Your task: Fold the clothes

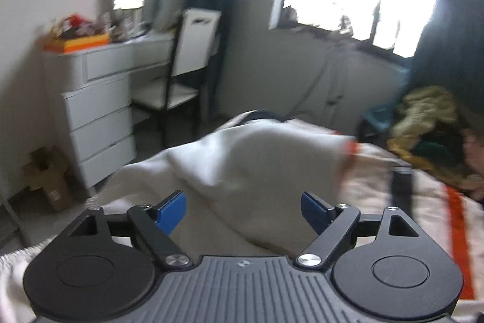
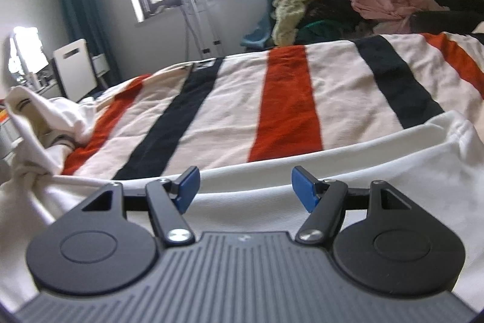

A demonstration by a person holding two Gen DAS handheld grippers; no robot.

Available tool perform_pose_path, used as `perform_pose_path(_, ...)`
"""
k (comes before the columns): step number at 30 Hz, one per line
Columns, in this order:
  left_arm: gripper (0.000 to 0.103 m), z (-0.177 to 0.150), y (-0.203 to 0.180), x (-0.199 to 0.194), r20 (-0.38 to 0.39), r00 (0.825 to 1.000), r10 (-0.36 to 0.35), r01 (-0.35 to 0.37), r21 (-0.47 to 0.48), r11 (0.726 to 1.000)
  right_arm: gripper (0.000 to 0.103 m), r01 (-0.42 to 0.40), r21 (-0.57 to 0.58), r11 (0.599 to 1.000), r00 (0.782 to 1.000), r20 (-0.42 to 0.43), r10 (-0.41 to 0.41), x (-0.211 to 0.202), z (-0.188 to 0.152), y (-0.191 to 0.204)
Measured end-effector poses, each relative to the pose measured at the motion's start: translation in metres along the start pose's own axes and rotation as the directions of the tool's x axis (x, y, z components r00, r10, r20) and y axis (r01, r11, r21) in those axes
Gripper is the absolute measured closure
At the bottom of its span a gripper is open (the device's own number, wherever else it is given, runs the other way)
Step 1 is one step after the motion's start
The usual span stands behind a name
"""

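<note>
Both claws released: the left gripper (image 1: 243,209) hangs empty over the rumpled white cotton garment (image 1: 242,159); the right gripper (image 2: 245,186) alone shows it spread flat on the orange-and-black striped bedcover (image 2: 287,93).

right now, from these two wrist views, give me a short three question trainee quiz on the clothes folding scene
1. True or false: the left gripper is clamped on the white cotton garment.
2. Which colours stripe the cream blanket covering the bed? A) red-orange and black B) green and yellow C) blue and pink
3. Fill in: in the right wrist view, the right gripper hangs over the garment with its blue pads standing ____.

Key
1. False: its jaws stand apart with no cloth between them.
2. A
3. apart (open)
</note>
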State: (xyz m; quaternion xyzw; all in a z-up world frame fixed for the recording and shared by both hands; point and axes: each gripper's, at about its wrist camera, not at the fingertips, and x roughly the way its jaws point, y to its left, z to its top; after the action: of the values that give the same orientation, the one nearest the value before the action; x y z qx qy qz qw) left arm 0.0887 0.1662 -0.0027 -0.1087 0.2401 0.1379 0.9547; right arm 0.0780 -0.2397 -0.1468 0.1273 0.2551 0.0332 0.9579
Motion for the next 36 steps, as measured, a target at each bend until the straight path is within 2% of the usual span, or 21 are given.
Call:
perform_pose_path(2, 0.011, -0.014, -0.016, -0.025, 0.037, 0.997, -0.067, 0.067, 0.000, 0.998, 0.033, -0.026, 0.002, 1.000, 1.000, 0.000, 0.026, -0.004, -0.001, 0.002)
perform_pose_path(4, 0.002, -0.034, -0.027, -0.041, 0.061, 0.989, -0.137, 0.137, -0.001, 0.991, 0.033, -0.058, 0.009, 0.998, 0.998, -0.004, 0.058, -0.008, -0.002, 0.003)
perform_pose_path(6, 0.003, -0.054, -0.037, -0.054, 0.068, 0.978, -0.195, 0.195, 0.010, 0.981, 0.032, -0.112, 0.018, 0.994, 0.993, -0.028, 0.112, -0.010, -0.002, 0.006)
perform_pose_path(9, 0.003, -0.072, -0.043, -0.061, 0.018, 0.975, -0.220, 0.218, 0.071, 0.973, 0.034, -0.201, 0.008, 0.980, 0.978, -0.046, 0.201, -0.011, -0.004, 0.008)
perform_pose_path(14, 0.003, -0.074, -0.030, -0.069, 0.045, 0.971, -0.233, 0.229, 0.076, 0.970, 0.033, -0.273, 0.077, 0.959, 0.954, -0.110, 0.281, -0.001, -0.006, 0.016)
perform_pose_path(17, 0.002, -0.071, -0.019, -0.059, 0.041, 0.964, -0.261, 0.260, 0.039, 0.965, 0.032, -0.318, 0.189, 0.929, 0.929, -0.133, 0.345, 0.010, 0.001, 0.028)
perform_pose_path(20, 0.002, -0.065, -0.002, -0.047, 0.046, 0.961, -0.274, 0.275, -0.013, 0.961, 0.032, -0.344, 0.350, 0.871, 0.904, -0.127, 0.408, 0.036, 0.012, 0.048)
perform_pose_path(21, 0.003, -0.066, 0.002, -0.044, 0.051, 0.962, -0.268, 0.270, -0.040, 0.962, 0.032, -0.355, 0.406, 0.842, 0.893, -0.120, 0.434, 0.046, 0.016, 0.055)
perform_pose_path(24, 0.004, -0.073, 0.014, -0.037, 0.050, 0.976, -0.212, 0.216, -0.119, 0.969, 0.033, -0.430, 0.616, 0.660, 0.820, -0.040, 0.571, 0.096, 0.024, 0.090)
perform_pose_path(27, 0.005, -0.076, 0.025, -0.026, 0.032, 0.993, -0.117, 0.121, -0.158, 0.980, 0.032, -0.460, 0.771, 0.440, 0.714, 0.027, 0.700, 0.153, 0.027, 0.139)
perform_pose_path(30, 0.005, -0.075, 0.046, -0.007, -0.002, 0.993, -0.121, 0.116, -0.269, 0.956, 0.032, -0.484, 0.815, 0.318, 0.645, 0.086, 0.759, 0.192, 0.028, 0.187)
perform_pose_path(31, 0.005, -0.075, 0.051, 0.000, -0.009, 0.994, -0.109, 0.101, -0.297, 0.950, 0.029, -0.479, 0.831, 0.283, 0.626, 0.098, 0.774, 0.204, 0.027, 0.199)
perform_pose_path(32, 0.005, -0.076, 0.056, 0.008, -0.017, 0.996, -0.083, 0.073, -0.320, 0.945, 0.018, -0.472, 0.845, 0.251, 0.610, 0.107, 0.785, 0.216, 0.025, 0.210)
perform_pose_path(34, 0.006, -0.077, 0.064, 0.025, -0.047, 0.998, -0.037, 0.018, -0.360, 0.933, 0.016, -0.443, 0.868, 0.224, 0.607, 0.107, 0.787, 0.236, 0.021, 0.222)
perform_pose_path(36, 0.007, -0.080, 0.070, 0.039, -0.070, 0.997, -0.022, -0.007, -0.390, 0.921, 0.015, -0.412, 0.890, 0.195, 0.605, 0.107, 0.789, 0.257, 0.016, 0.235)
